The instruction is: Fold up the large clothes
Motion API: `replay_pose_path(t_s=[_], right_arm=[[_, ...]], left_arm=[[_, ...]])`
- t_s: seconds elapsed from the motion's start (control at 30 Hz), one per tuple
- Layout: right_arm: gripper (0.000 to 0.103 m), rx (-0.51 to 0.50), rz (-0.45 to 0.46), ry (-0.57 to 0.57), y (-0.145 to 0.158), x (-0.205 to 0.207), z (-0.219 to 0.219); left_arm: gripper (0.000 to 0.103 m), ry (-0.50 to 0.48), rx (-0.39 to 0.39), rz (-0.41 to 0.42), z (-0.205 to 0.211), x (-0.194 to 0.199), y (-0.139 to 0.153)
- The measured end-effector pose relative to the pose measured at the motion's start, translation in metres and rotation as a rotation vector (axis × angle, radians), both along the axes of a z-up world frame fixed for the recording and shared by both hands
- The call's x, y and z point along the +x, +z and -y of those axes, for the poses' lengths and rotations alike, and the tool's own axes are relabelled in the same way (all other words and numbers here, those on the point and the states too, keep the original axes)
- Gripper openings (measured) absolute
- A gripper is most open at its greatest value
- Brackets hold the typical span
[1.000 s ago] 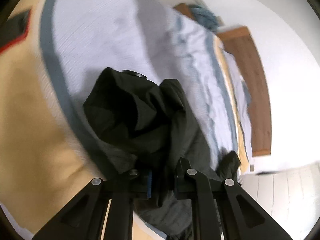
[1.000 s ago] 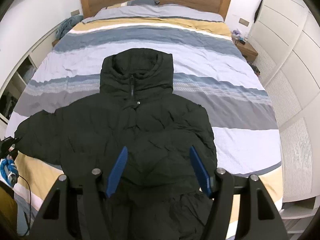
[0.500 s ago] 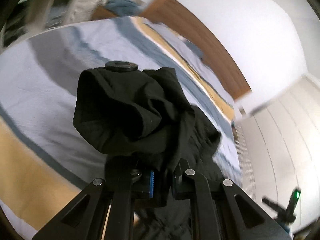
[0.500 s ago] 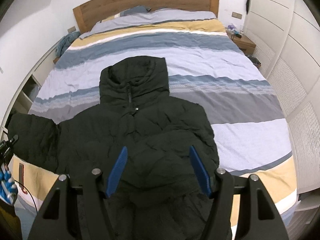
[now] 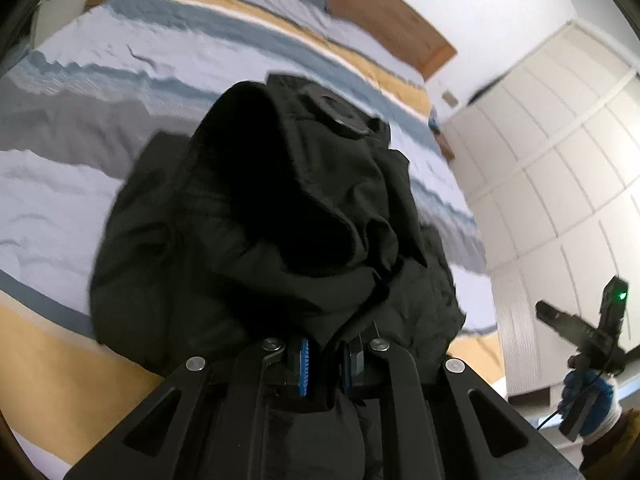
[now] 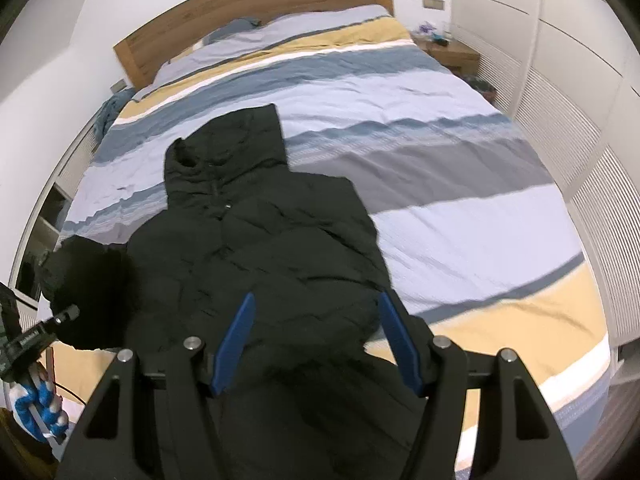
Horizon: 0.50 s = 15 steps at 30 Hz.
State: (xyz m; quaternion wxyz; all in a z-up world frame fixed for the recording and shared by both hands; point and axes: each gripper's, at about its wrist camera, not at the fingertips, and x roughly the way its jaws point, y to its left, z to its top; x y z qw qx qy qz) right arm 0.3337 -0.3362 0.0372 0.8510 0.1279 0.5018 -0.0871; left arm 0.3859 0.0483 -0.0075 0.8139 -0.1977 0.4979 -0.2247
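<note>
A black hooded puffer jacket (image 6: 256,240) lies face up on the striped bed (image 6: 440,168), hood toward the headboard. My left gripper (image 5: 326,364) is shut on the jacket's left sleeve (image 5: 280,216), which is lifted and bunched in front of the camera. In the right wrist view the raised sleeve (image 6: 86,292) hangs over the jacket's left edge. My right gripper (image 6: 316,340) is open and empty, held above the jacket's lower body. The right sleeve is hidden.
A wooden headboard (image 6: 256,12) is at the far end. White wardrobe doors (image 6: 580,80) run along the right side, with a bedside table (image 6: 452,54) beside them. Shelving (image 6: 44,224) stands left of the bed. A gloved hand (image 6: 38,408) holds the left gripper.
My left gripper has swung the sleeve up and inward over the jacket's body. The right gripper has shifted its view leftward, staying open above the jacket.
</note>
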Motion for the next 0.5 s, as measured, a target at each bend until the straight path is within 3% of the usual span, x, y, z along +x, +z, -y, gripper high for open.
replay_pose_path(t_s=[0.3, 0.5], right_arm=[[0.063, 0.002, -0.030, -0.033, -0.012, -0.032, 0.030], [0.063, 0.005, -0.048, 0.000, -0.019, -0.037, 0.023]], left_arm=[[0.011, -0.134, 0.089, -0.104, 0.068, -0.012, -0.052], [0.026, -0.152, 0.082, -0.156, 0.087, -0.015, -0.065]])
